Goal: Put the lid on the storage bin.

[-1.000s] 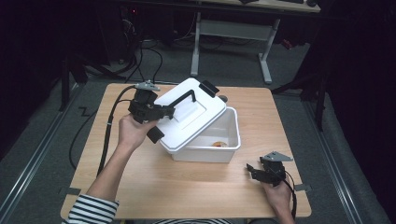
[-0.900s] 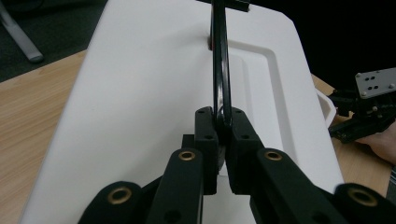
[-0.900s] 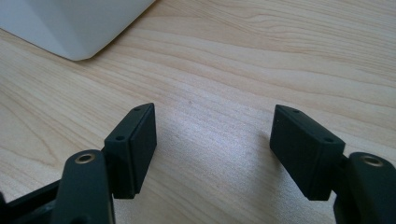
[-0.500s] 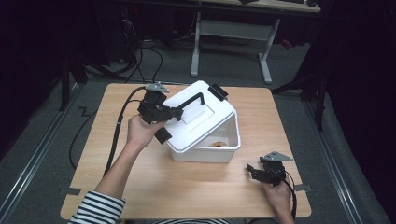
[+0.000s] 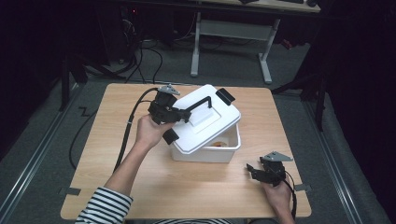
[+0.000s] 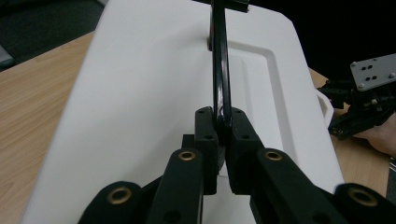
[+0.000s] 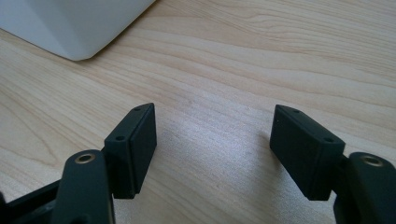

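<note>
Left tongs (image 5: 180,115) clenched on black handle (image 6: 219,70) of white lid (image 5: 205,116). Lid tilted, resting askew over white box (image 5: 219,151), near-right corner of box uncovered. Orange item (image 5: 218,144) visible inside box at the gap. Box sits mid-surface (image 5: 187,186). Right tongs (image 7: 212,149) released, jaws wide apart, nothing between them, low over bare wood near right front of box.

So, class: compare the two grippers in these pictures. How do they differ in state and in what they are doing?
The left gripper is shut on the black handle of the white lid; the right gripper is open with nothing between its jaws. The left one is raised at the lid over the white box; the right one sits low over the wooden table, apart from the box. Both are black, two-jawed and hand-held.
</note>
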The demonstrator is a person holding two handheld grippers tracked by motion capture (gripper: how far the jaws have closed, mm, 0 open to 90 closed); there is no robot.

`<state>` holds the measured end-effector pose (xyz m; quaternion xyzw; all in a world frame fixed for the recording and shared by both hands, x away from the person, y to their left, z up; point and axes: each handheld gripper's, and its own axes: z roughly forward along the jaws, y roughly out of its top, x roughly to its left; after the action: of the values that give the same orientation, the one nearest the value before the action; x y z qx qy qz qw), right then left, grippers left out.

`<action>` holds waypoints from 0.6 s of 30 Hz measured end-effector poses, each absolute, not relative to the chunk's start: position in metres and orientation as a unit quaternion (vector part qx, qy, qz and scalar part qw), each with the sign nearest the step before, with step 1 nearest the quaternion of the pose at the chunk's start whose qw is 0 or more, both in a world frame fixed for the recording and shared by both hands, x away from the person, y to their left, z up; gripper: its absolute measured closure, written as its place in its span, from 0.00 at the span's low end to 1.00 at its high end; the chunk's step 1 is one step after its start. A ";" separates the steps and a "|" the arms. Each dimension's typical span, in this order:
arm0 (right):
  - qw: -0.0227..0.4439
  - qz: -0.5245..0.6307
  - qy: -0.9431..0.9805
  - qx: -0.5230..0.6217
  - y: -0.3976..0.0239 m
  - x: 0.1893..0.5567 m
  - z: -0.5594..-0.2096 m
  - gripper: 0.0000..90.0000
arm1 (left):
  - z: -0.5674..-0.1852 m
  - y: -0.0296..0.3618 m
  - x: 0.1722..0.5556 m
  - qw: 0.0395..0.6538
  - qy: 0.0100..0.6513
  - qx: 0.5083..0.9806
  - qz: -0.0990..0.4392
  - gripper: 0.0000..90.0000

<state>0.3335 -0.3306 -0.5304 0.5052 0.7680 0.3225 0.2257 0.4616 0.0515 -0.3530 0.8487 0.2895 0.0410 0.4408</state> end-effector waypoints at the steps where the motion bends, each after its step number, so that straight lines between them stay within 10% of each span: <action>1: 0.226 0.323 0.768 0.505 -0.331 0.333 -0.530 0.35 | -0.354 0.050 0.462 0.439 0.287 0.850 0.040 0.95; 18: 0.226 0.322 0.768 0.505 -0.331 0.333 -0.530 0.35 | -0.363 0.036 0.464 0.429 0.274 0.860 0.031 0.94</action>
<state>0.3334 -0.3306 -0.5304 0.5051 0.7680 0.3224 0.2259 0.4641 0.0363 -0.3625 0.8601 0.2742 0.0311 0.4290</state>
